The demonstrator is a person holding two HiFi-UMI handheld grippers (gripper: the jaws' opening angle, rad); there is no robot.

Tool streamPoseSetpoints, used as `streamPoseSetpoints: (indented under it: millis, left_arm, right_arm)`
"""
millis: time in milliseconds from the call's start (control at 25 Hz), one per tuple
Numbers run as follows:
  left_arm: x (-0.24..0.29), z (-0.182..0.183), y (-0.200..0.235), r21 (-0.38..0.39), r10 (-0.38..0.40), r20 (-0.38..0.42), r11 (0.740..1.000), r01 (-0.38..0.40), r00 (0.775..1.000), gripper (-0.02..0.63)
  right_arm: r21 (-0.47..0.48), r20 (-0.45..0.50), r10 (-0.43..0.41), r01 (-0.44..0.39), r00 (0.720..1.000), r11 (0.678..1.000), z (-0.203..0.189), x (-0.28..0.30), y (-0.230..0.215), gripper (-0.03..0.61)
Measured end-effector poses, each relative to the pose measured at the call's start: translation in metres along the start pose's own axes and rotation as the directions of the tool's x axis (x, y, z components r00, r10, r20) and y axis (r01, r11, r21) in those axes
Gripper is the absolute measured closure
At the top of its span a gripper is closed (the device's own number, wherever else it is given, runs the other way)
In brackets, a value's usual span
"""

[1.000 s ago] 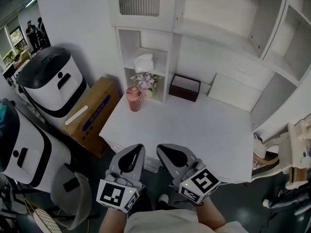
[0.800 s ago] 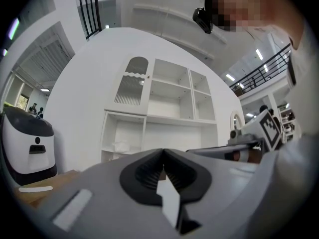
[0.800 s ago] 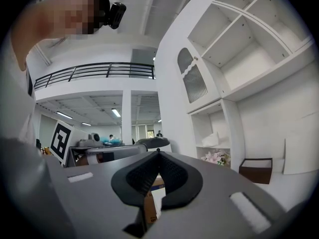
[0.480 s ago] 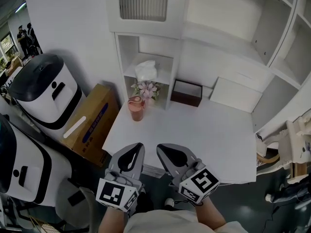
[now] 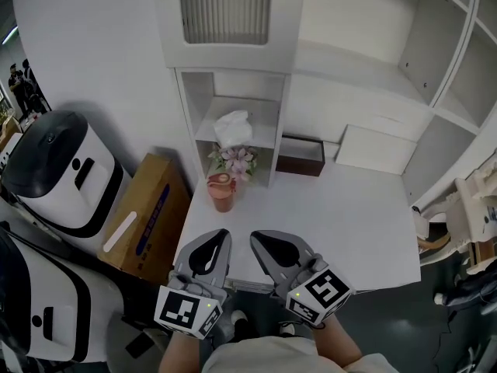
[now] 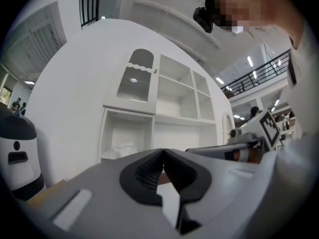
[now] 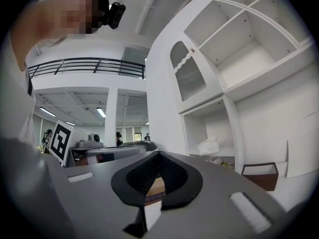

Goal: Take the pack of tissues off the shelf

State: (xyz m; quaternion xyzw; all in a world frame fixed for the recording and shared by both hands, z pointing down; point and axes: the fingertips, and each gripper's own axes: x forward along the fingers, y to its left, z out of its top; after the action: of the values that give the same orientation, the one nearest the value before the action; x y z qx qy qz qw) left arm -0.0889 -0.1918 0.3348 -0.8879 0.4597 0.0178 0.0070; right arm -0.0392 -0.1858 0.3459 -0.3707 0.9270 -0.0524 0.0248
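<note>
The white pack of tissues (image 5: 231,127) lies on the shelf (image 5: 260,134) of a small open cubby at the back left of the white desk (image 5: 334,224). It also shows pale in the left gripper view, tissues (image 6: 122,148), and in the right gripper view, tissues (image 7: 208,146). Both grippers hang side by side at the desk's near edge, far short of the shelf. My left gripper (image 5: 217,237) is shut with nothing in it, jaws meeting at the tip (image 6: 163,153). My right gripper (image 5: 260,238) is likewise shut and empty (image 7: 158,156).
Under the shelf stand a small bunch of flowers (image 5: 235,160) and a pink cup (image 5: 222,191). A dark open box (image 5: 300,155) sits to their right. Left of the desk are a cardboard box (image 5: 144,220) and white-and-black machines (image 5: 58,169). More open shelving (image 5: 450,76) rises at the right.
The head view has shifted: the cubby, tissues and cup sit lower in the picture than before. Both grippers keep their place at the bottom, still shut.
</note>
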Motion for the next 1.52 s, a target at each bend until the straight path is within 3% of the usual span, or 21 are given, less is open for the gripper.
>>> streamPoseSetpoints:
  millis: [320, 600, 1520]
  left_arm:
    - [0.010, -0.004, 0.022, -0.005, -0.103, 0.001, 0.995, 0.103, 0.995, 0.613]
    - [0.019, -0.010, 0.032, -0.017, -0.143, 0.006, 0.990, 0.143, 0.990, 0.612]
    - [0.107, -0.017, 0.102, -0.016, -0.090, -0.026, 0.996, 0.089, 0.996, 0.611]
  right_arm:
    - [0.001, 0.005, -0.093, 0.093, 0.996, 0.996, -0.003, 0.021, -0.002, 0.578]
    - [-0.004, -0.005, -0.143, 0.143, 0.990, 0.990, -0.009, 0.029, -0.007, 0.578]
    - [0.008, 0.003, -0.168, 0.168, 0.986, 0.986, 0.001, 0.087, -0.088, 0.578]
